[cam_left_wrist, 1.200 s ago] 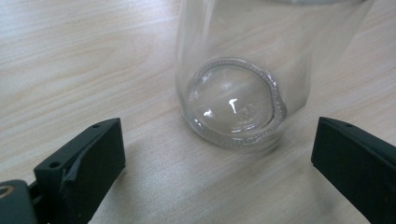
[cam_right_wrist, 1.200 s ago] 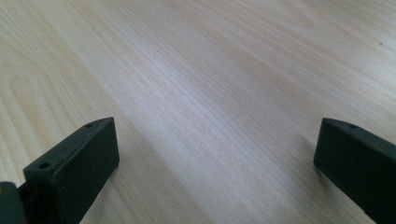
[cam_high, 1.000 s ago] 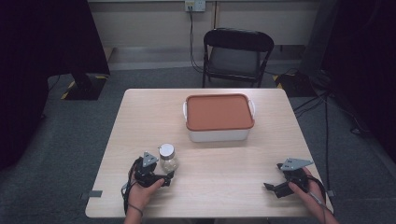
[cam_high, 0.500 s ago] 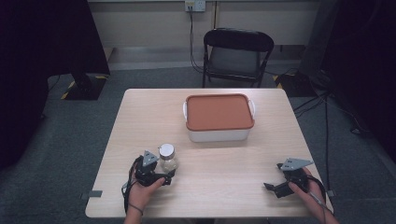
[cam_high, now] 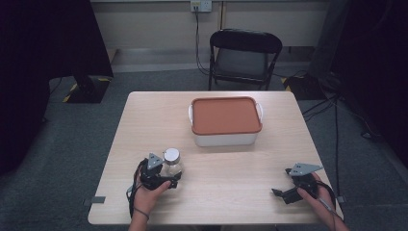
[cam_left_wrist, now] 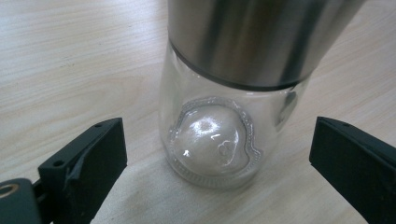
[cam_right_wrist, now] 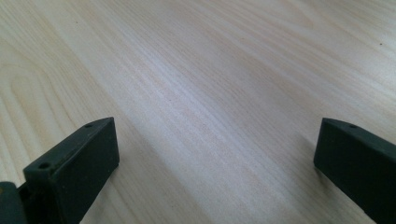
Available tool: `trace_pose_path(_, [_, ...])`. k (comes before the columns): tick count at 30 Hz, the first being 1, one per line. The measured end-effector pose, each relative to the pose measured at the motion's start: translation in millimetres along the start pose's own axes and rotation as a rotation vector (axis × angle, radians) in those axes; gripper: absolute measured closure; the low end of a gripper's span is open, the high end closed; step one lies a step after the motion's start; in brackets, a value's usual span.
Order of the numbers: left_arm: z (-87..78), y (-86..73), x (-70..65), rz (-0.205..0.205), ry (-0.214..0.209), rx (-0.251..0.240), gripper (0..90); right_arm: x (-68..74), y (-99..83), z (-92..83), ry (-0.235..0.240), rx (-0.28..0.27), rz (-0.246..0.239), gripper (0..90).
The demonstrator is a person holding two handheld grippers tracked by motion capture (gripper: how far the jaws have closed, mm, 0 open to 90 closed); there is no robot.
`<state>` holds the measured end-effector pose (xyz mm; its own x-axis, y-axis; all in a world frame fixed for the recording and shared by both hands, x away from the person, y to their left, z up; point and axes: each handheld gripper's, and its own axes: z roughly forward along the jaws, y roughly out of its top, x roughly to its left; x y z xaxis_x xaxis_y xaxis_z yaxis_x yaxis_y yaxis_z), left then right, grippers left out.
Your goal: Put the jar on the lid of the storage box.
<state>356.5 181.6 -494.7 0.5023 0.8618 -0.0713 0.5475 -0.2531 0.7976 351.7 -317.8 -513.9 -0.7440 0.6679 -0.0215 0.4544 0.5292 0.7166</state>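
Glass jar (cam_left_wrist: 219,135) with a brushed metal cap stands upright on the bench (cam_high: 231,192), well in front of and to the left of the orange-lidded box (cam_high: 226,121). Left tongs (cam_high: 166,177) sit just beside the jar on its near side; in the left gripper view the jaws stand wide apart, one on each side of the glass body, neither touching it. Nothing held.

Right tongs (cam_high: 278,192) rest near the bench's front right corner, well apart from the box and jar, jaws also spread wide over bare wood, empty.

Step in hand, as I judge it: closing on the jar. To do it well, centre the glass between the jaws first, keep them low on the clear body below the metal band, and close evenly so the jar does not skid or tip. Glass is smooth; a slow squeeze seems wise.

View notes: high view gives the jar's place relative to the box and both hands, but the jaw gap is hidden there. Left gripper view shows the clearance on each side and the embossed base of the jar
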Motion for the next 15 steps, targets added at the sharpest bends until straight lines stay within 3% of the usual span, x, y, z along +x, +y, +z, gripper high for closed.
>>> trace_pose_path(15, [1.3, 5.2, 0.7, -0.022, -0.007, -0.034, 4.0, 0.0, 0.0, 0.0, 0.0, 0.0, 0.0, 0.0])
